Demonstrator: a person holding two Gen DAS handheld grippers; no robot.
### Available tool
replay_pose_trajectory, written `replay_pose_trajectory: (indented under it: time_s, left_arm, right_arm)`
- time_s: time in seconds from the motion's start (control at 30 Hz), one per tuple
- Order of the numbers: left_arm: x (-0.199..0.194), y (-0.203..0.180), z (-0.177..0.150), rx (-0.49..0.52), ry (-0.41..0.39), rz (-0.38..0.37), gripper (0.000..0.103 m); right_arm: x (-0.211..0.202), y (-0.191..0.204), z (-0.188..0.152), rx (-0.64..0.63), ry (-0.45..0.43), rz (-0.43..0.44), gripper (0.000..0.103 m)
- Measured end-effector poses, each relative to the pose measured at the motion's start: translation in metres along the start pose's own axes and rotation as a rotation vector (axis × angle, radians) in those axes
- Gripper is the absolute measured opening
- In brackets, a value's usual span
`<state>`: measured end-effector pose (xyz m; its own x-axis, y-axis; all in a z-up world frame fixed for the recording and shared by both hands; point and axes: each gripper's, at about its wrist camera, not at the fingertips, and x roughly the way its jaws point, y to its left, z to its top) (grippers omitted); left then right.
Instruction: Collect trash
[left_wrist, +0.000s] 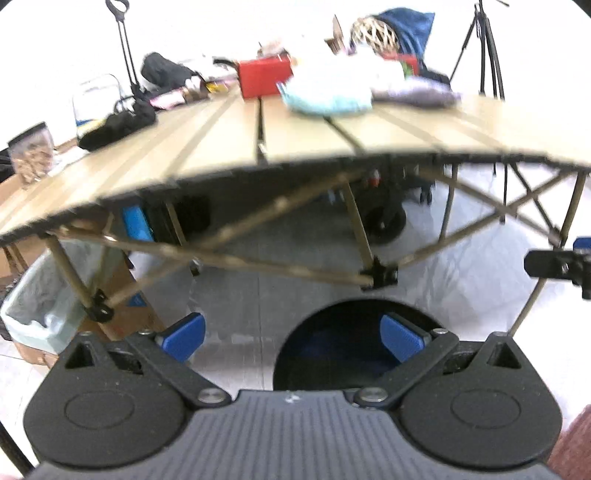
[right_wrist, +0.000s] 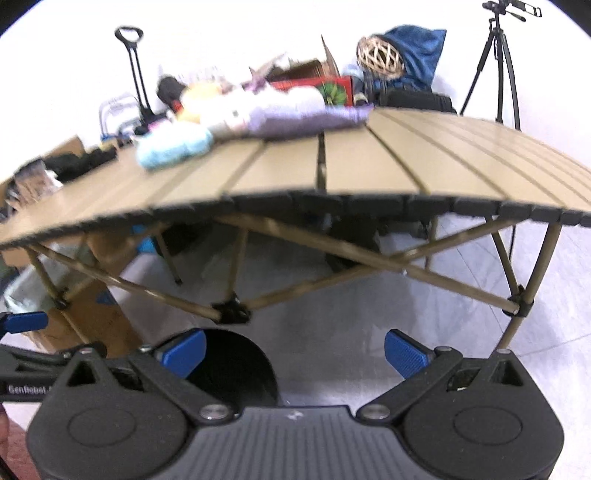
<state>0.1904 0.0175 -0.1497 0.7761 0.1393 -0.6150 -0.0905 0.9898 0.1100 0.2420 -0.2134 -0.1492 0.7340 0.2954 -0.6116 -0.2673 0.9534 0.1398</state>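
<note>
**Claws open and empty, trash waiting at the far side**

Both claws hang below the front edge of the tabletop, jaws spread wide with nothing between them: the left claw and the right claw each show only floor past their blue pads. A dark round bin sits on the floor just under them. The likely trash lies at twelve o'clock on the slats: a pale blue crumpled wad touching a lilac soft bundle, both blurred. They look light, limp and compressible, so a pinch across a raised fold at the top should hold; a shallow nip may let loose material slip free.
</note>
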Motion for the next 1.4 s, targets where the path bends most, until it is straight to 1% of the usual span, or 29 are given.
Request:
replay_pose_trajectory:
  time_s: [0.23,0.33,0.43,0.53,0.67,0.87,0.97,1.2,1.33,1.4]
  left_arm:
    - [-0.042,0.01,0.012,-0.031,-0.098,-0.017,0.103]
    - [-0.05,0.012,0.023,-0.045,-0.132,-0.025,0.103]
    - [-0.053,0.012,0.037,-0.052,-0.176,-0.034,0.103]
    - [-0.052,0.007,0.054,-0.042,-0.223,-0.035,0.103]
    - [-0.04,-0.003,0.082,-0.032,-0.272,-0.049,0.103]
    - [-0.012,-0.017,0.121,-0.022,-0.33,-0.063,0.103]
    - [0.006,-0.02,0.137,-0.026,-0.322,-0.071,0.103]
    - [0.043,-0.02,0.172,-0.032,-0.24,-0.097,0.103]
    - [0.062,-0.019,0.185,-0.031,-0.191,-0.075,0.103]
    - [0.07,-0.017,0.189,-0.044,-0.173,-0.072,0.103]
  right_arm:
    - [-0.037,-0.008,0.006,0.041,-0.127,0.062,0.103]
    - [-0.051,-0.012,0.011,0.051,-0.175,0.066,0.103]
    - [-0.056,-0.014,0.02,0.065,-0.206,0.067,0.103]
    - [-0.054,-0.017,0.03,0.07,-0.244,0.073,0.103]
    - [-0.047,-0.018,0.048,0.05,-0.324,0.087,0.103]
    - [-0.026,-0.015,0.081,-0.022,-0.413,0.077,0.103]
    - [-0.014,-0.011,0.1,-0.058,-0.44,0.065,0.103]
    - [0.01,-0.004,0.142,-0.064,-0.456,0.058,0.103]
    - [0.024,0.0,0.162,-0.056,-0.436,0.049,0.103]
    - [0.033,0.003,0.17,-0.056,-0.415,0.029,0.103]
